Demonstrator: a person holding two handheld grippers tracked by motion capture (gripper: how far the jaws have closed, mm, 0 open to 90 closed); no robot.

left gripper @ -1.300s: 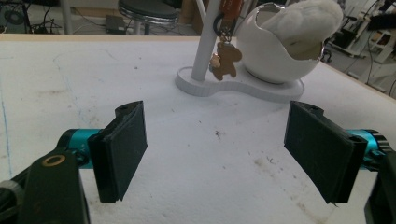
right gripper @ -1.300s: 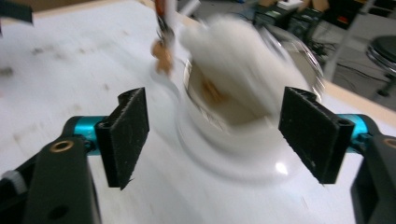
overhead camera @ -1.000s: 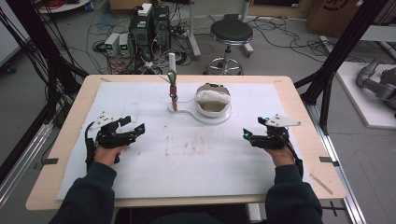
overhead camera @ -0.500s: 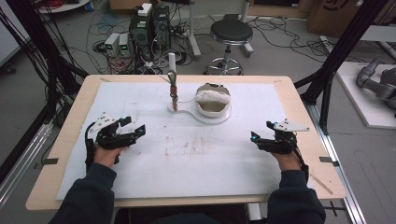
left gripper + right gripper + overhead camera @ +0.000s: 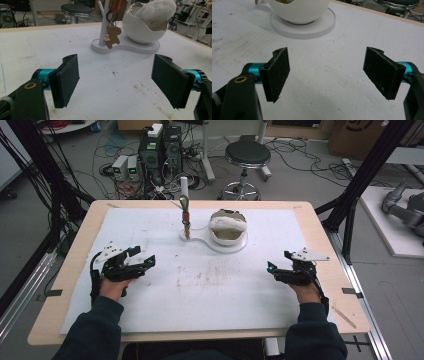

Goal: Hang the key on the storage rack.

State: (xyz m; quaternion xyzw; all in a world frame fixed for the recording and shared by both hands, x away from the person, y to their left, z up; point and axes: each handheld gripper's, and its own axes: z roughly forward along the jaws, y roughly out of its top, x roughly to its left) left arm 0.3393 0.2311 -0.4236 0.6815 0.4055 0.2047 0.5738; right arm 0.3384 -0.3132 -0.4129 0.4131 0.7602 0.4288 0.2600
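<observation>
While both our left gripper point(image 5: 147, 261) and right gripper point(image 5: 272, 270) rest on the white mat point(image 5: 150, 315) with jaws spread and empty, the bear keychain point(image 5: 112, 36) dangles from the white post point(image 5: 103, 22) beside the egg-shaped bowl point(image 5: 145, 30). We judge it light and swingy, best pinched flat across the bear's body.

we see a matt, rough white foam sheet point(image 5: 250, 295), a glossy white egg-shaped bowl point(image 5: 143, 30), and matt black gripper pads point(image 5: 66, 80).
</observation>
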